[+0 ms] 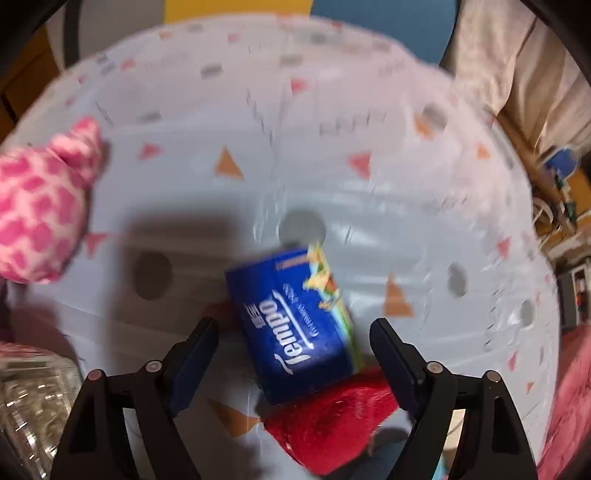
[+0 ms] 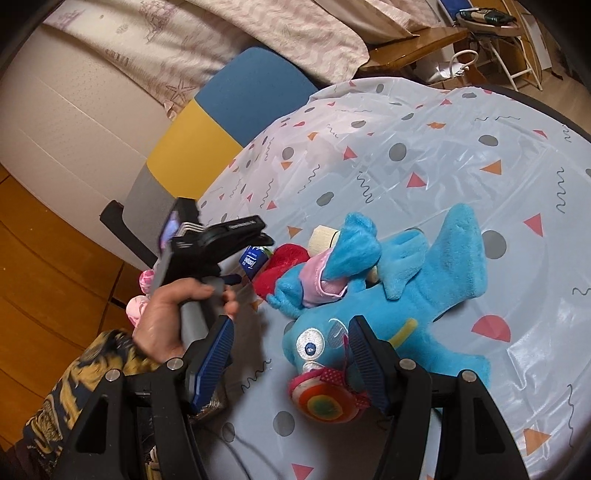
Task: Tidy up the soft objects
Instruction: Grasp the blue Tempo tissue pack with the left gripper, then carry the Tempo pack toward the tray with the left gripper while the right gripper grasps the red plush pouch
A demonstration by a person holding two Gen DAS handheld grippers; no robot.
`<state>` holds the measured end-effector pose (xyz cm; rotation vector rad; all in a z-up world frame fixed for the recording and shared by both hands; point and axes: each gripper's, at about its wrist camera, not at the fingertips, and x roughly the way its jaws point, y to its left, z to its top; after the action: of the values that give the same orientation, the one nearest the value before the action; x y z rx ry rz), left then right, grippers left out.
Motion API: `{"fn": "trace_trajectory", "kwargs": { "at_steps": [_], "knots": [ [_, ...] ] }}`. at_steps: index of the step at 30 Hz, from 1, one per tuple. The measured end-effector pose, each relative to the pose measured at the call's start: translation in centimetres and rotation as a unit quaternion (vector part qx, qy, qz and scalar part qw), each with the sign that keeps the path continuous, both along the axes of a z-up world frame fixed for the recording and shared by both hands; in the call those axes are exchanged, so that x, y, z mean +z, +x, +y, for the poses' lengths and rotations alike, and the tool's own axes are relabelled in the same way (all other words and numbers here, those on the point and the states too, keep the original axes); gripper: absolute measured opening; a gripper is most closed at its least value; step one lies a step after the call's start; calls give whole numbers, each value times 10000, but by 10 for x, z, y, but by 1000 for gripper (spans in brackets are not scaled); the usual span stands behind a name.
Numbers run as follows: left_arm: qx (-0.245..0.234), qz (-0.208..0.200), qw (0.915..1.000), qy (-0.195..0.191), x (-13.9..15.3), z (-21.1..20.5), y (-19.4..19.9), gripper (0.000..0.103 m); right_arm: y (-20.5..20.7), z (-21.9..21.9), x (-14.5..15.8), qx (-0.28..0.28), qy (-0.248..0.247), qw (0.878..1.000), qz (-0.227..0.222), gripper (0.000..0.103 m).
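Observation:
In the left wrist view a blue Tempo tissue pack (image 1: 295, 321) lies on the patterned tablecloth (image 1: 332, 166), partly on a red plush item (image 1: 332, 424). My left gripper (image 1: 293, 354) is open, its jaws either side of the pack without touching it. A pink spotted plush (image 1: 40, 206) sits at the left. In the right wrist view my right gripper (image 2: 290, 365) is open and empty just above a blue plush fish (image 2: 388, 295) with a lollipop (image 2: 325, 398). The left gripper (image 2: 258, 243), the tissue pack (image 2: 253, 260) and the red plush (image 2: 280, 266) show there too.
A clear crinkled plastic container (image 1: 33, 398) stands at the lower left. A yellow, blue and grey chair (image 2: 221, 125) is at the table's far edge, with a bed (image 2: 258, 29) behind. A cream roll (image 2: 323, 236) lies behind the fish.

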<state>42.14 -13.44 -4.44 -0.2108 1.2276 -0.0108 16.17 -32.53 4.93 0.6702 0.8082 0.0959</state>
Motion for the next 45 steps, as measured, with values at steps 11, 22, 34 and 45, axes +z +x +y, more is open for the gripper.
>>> {"fn": "trace_trajectory", "kwargs": {
  "at_steps": [11,22,34,45],
  "knots": [
    [-287,-802,9963,82,47,12,-49,53,0,-2,-1,-69,-94,9999,23,66],
    [-1597,-1809,9704,104,107,24,-203,53,-3,-7,-4,-282,-139,9995,91,66],
    [-1587,-2008,9663,259,98,124,-327,53,27,52,16,679,-927,9934,-60,65],
    [-819,-2115,9739,-80,101,196,-348,53,166,115,-27,1237,-1837,9678,1195,65]
  ]
}}
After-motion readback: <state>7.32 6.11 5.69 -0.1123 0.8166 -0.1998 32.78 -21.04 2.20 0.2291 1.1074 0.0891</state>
